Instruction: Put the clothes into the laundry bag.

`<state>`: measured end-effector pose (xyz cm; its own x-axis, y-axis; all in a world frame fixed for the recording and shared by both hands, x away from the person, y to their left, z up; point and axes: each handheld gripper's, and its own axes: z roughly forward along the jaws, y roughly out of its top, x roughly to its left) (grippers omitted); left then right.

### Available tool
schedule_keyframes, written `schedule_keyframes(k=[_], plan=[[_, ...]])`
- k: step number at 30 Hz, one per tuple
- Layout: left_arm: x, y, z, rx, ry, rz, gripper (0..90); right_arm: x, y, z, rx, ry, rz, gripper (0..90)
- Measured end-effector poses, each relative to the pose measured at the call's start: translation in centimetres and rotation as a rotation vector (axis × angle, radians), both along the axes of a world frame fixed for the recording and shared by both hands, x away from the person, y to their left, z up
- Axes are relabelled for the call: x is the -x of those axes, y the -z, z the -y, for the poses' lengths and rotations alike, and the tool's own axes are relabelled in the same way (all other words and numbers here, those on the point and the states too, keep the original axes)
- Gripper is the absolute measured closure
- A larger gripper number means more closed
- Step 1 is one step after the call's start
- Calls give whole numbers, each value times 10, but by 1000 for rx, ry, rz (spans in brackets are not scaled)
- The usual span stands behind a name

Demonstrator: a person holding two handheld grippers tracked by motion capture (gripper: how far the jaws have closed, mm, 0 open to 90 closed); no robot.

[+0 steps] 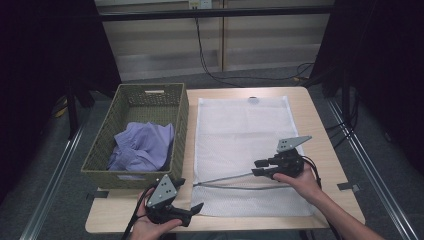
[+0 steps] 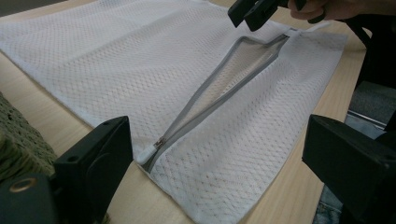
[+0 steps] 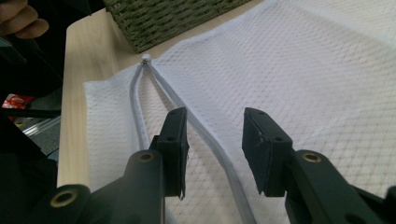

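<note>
Holding my left gripper (image 1: pixel 192 209) low at the table's (image 1: pixel 330 150) near edge with jaws spread and empty, I judge the step to be opening the mesh laundry bag (image 1: pixel 240 130), which lies flat mid-table. My right gripper (image 1: pixel 256 168) hovers over the unzipped grey zipper (image 3: pixel 205 135), jaws apart astride its upper tape, nothing pinched. Next I should clamp that tape and lift. Farther left, the wicker basket (image 1: pixel 177 125) with the lilac garment (image 1: pixel 145 145) crowds the bag; the right side has room.
</note>
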<state>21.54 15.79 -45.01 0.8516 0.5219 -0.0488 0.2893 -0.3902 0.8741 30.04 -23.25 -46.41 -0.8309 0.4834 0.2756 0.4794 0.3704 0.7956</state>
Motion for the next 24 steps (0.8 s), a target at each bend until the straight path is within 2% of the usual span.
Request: schedule_keyframes(k=[10,15,18,24], plan=[[1,-1,-1,-14,4,9,83,-1,19,-6,69,-13,-19,567],[1,-1,-2,-8,7,8,83,-5,30,-8,105,11,-48,560],[1,-1,-2,-9,8,6,83,-6,32,-7,112,18,-61,573],[1,-1,-1,-10,14,2,83,-8,36,-7,119,22,-75,701]])
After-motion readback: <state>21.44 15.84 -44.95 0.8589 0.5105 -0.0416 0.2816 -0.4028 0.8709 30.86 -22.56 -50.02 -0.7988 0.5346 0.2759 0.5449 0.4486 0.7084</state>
